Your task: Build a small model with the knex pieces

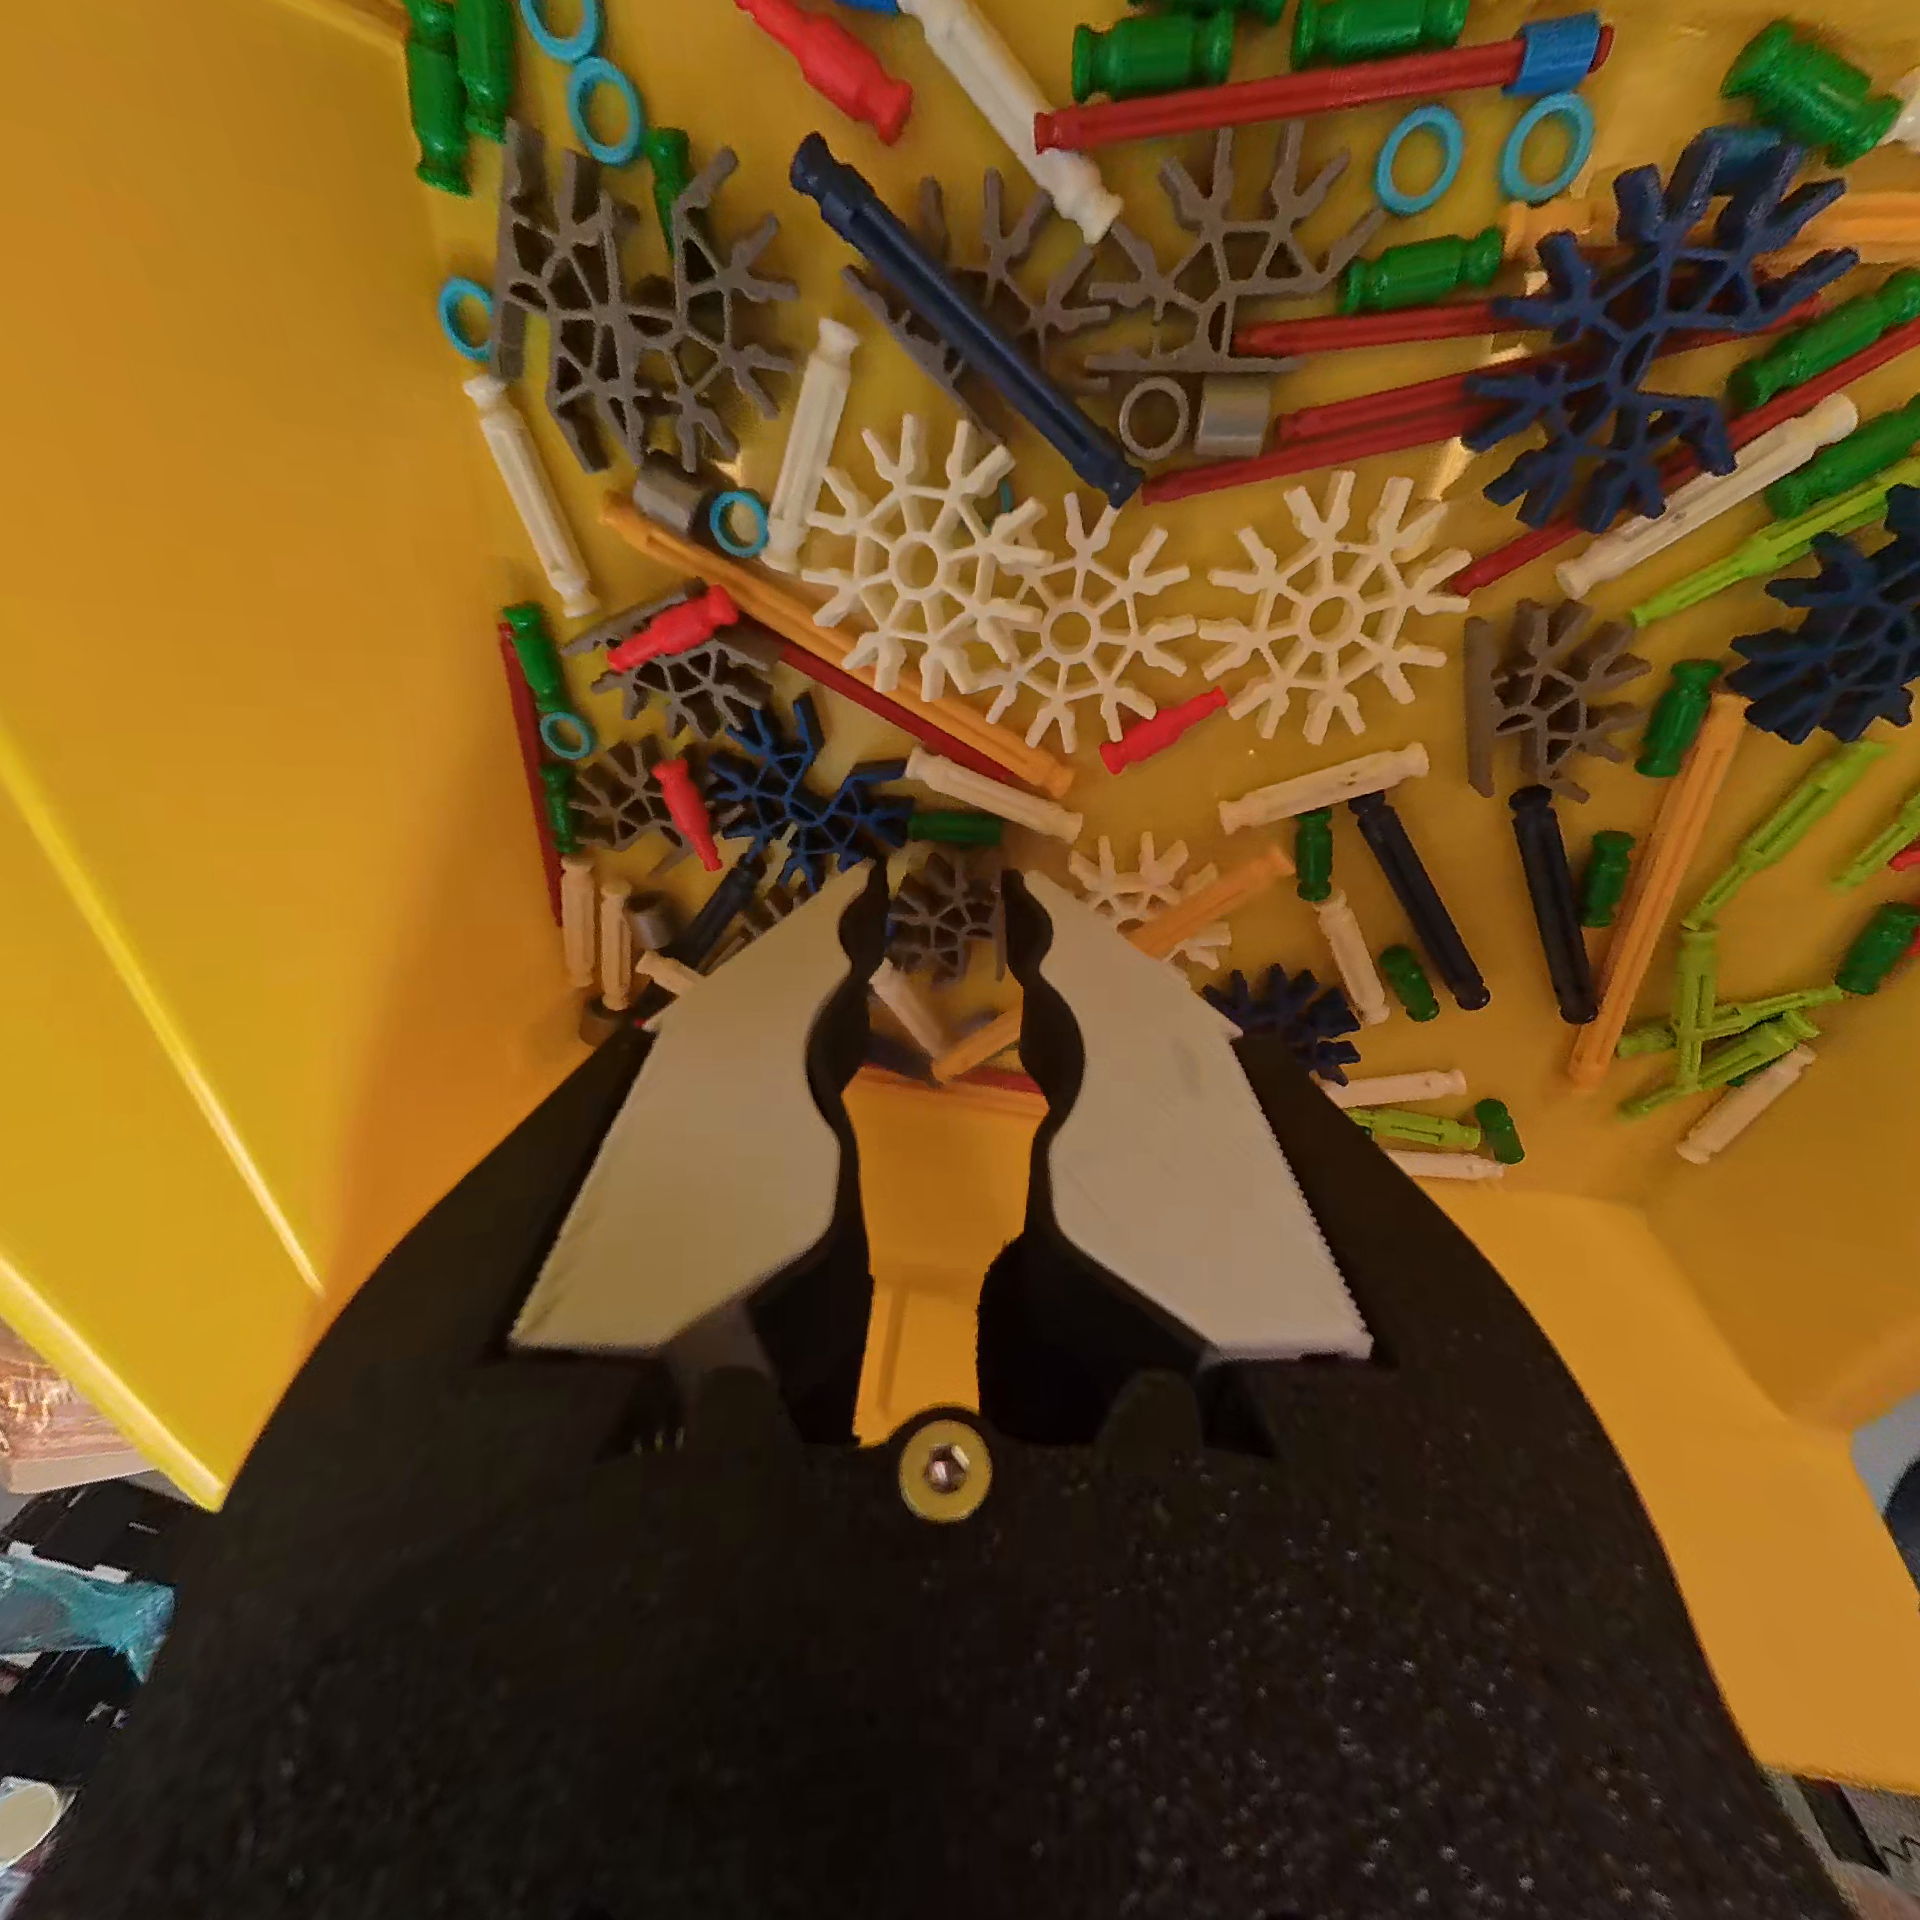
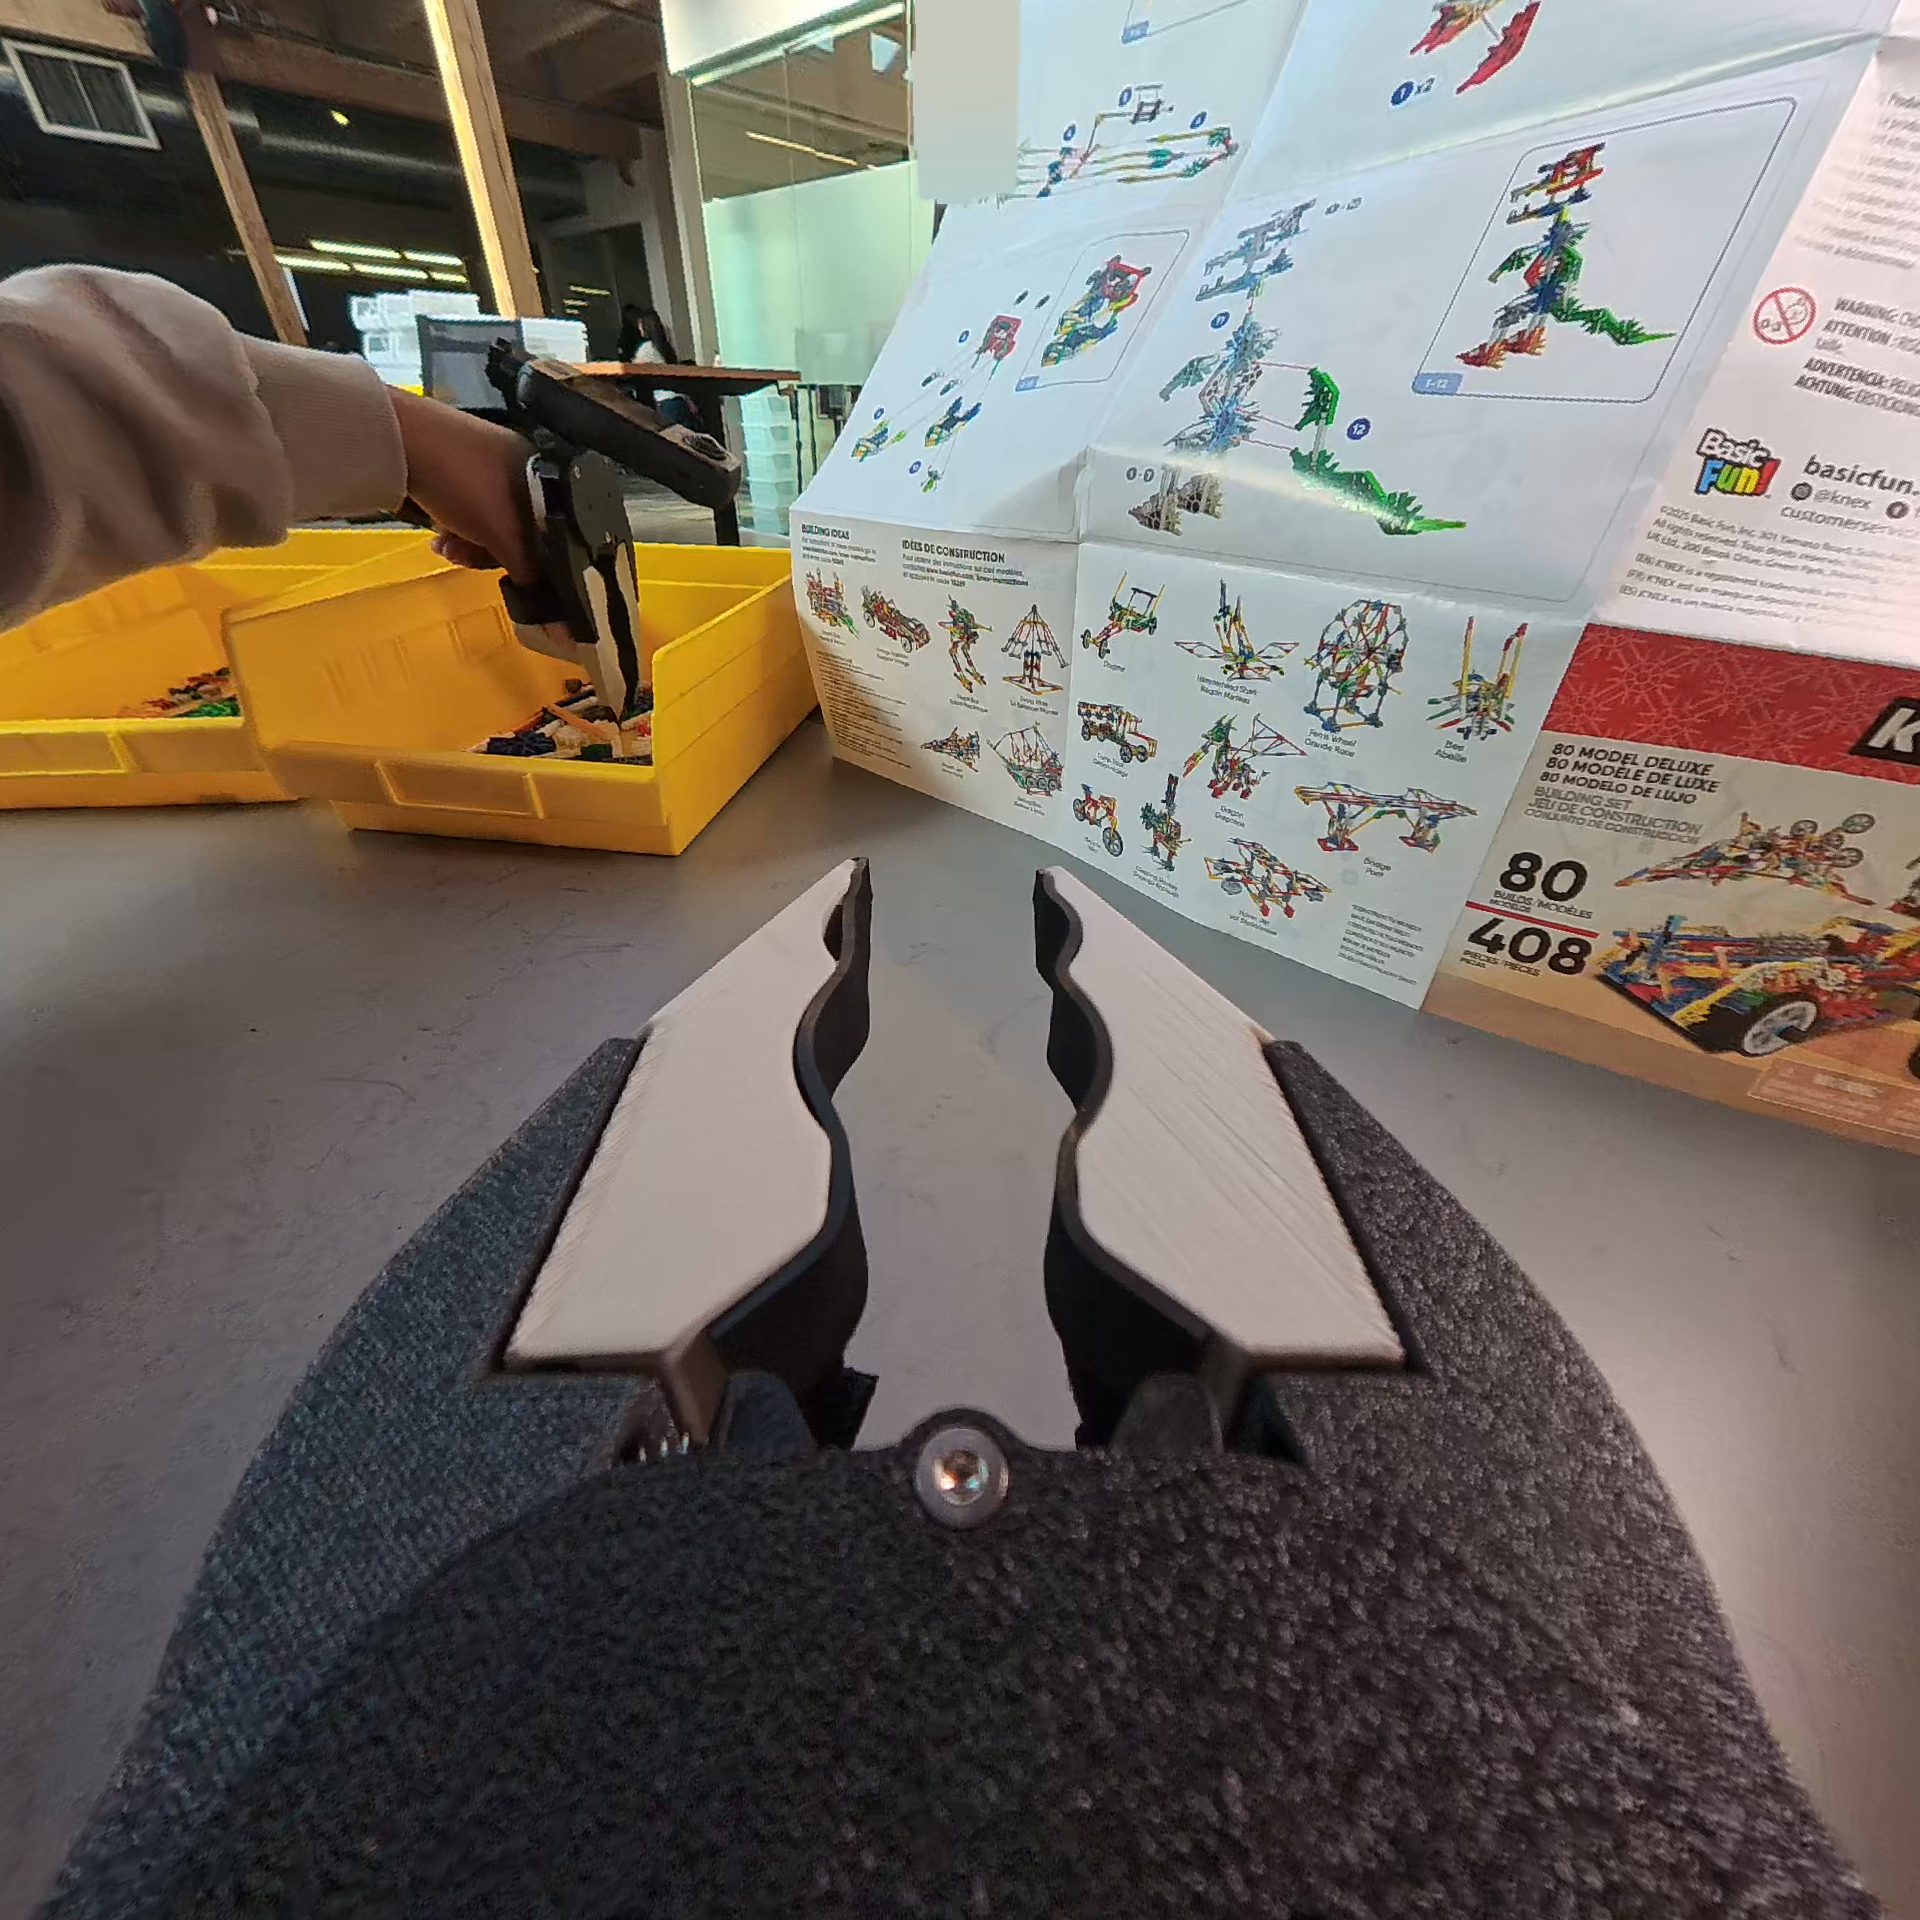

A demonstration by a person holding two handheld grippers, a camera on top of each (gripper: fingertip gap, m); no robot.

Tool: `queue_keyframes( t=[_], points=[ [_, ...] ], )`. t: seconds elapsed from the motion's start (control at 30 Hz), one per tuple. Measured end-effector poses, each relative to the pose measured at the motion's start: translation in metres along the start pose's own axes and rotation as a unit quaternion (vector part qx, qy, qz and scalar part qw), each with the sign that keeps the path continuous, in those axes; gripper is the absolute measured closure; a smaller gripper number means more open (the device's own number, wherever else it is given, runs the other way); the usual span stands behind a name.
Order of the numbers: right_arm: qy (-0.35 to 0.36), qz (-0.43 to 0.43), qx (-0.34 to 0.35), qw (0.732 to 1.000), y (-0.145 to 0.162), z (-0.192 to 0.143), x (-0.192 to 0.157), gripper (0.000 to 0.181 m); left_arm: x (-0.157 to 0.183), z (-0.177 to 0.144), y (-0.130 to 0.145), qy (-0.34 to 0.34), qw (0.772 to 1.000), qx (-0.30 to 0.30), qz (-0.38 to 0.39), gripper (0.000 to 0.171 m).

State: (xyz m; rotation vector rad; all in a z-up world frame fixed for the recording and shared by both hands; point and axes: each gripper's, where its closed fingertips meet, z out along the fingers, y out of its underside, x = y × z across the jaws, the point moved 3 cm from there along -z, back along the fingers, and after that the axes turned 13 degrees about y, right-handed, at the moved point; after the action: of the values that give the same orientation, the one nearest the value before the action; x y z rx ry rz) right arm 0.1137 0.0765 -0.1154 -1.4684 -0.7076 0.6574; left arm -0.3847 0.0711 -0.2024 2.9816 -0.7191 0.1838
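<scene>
Reaching: left tool [image 1: 943, 883] dips into the yellow bin [image 1: 260, 623], tips spread, straddling a grey snowflake connector [image 1: 940, 920] at frame centre; whether the tips touch it cannot be told.
Left tool surroundings: navy connector [image 1: 800, 805] just upper left of the tips, small white connector [image 1: 1138, 873] just right, short green rod [image 1: 956, 828] above.
Bin contents: three white snowflake connectors [image 1: 1081, 623] in a row mid-frame, grey connectors upper left, big navy connector [image 1: 1642, 322] upper right, red, navy, orange and lime rods scattered, blue rings along the top.
Right tool: right tool [image 2: 951, 883] lower centre, fingers spread, nothing between them, held over the bare grey worktop [image 2: 260, 1091].
Right view, left side: a hand [image 2: 468, 499] holds the left tool [image 2: 621, 707] down in the yellow bin [image 2: 623, 800]; a second yellow bin [image 2: 104, 748] sits behind it.
Right view, right side: unfolded instruction sheet [image 2: 1247, 468] propped upright, printed box [image 2: 1662, 935] at the right edge.
</scene>
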Motion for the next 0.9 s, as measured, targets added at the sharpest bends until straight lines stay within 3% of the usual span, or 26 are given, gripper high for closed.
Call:
queue_keyframes(
  t=[0.2, 0.6, 0.9],
  points=[
    [-0.002, 0.005, -0.002, 1.000, 0.000, 0.001, 0.001, 0.152, -0.005, 0.000, 0.006, 0.002, 1.000, -0.006, -0.006, 0.156],
    [-0.006, -0.005, -0.004, 1.000, 0.001, 0.001, -0.003, 0.152, -0.008, 0.002, 0.016, -0.021, 0.999, -0.046, -0.004, 0.149],
    [-0.013, -0.020, -0.007, 1.000, 0.002, 0.000, -0.007, 0.152, -0.005, 0.004, 0.017, -0.045, 0.994, -0.089, 0.049, 0.145]
  ],
)
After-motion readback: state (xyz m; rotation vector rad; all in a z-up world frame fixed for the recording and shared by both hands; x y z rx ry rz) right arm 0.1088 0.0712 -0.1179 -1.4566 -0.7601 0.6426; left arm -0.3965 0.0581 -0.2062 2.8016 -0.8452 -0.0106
